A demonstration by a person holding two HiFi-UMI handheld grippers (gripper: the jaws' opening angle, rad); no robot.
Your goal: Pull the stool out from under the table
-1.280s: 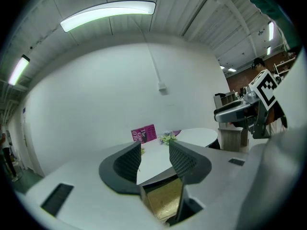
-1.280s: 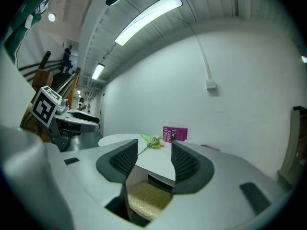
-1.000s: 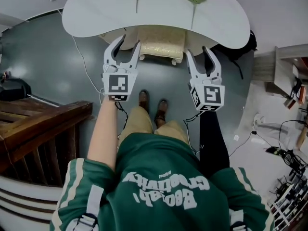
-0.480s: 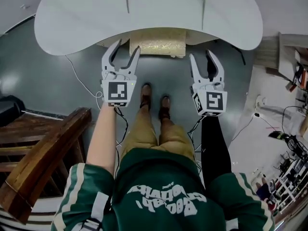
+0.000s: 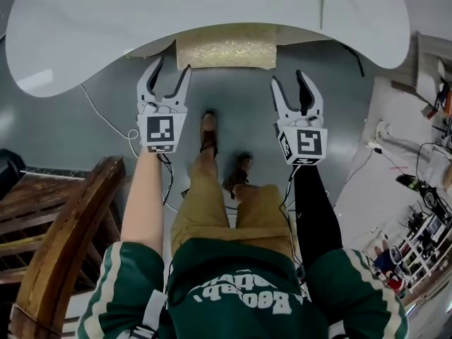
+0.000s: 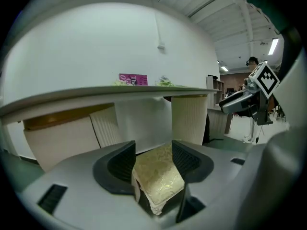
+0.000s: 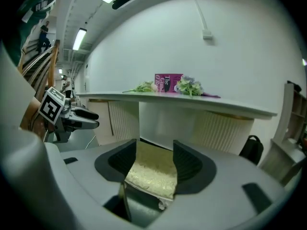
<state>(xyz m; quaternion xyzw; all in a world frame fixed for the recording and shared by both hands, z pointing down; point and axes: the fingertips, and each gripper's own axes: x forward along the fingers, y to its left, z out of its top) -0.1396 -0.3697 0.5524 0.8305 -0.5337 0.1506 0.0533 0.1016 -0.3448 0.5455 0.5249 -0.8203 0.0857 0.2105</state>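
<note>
Stool (image 5: 226,46), gold brocade cushion: at 12 o'clock from the person's shoes (image 5: 208,131), far part tucked under the white table (image 5: 85,27). Long axis runs 9 to 3, with a long side facing the person. Left gripper (image 5: 171,68) and right gripper (image 5: 289,83): jaws apart, just been opening, gripping nothing; the stool shows beyond each gap.

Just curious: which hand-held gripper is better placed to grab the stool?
Probably the left hand-held gripper: nearer the stool than the right hand-held gripper. Both have just been opening, nothing between the jaws.
</note>
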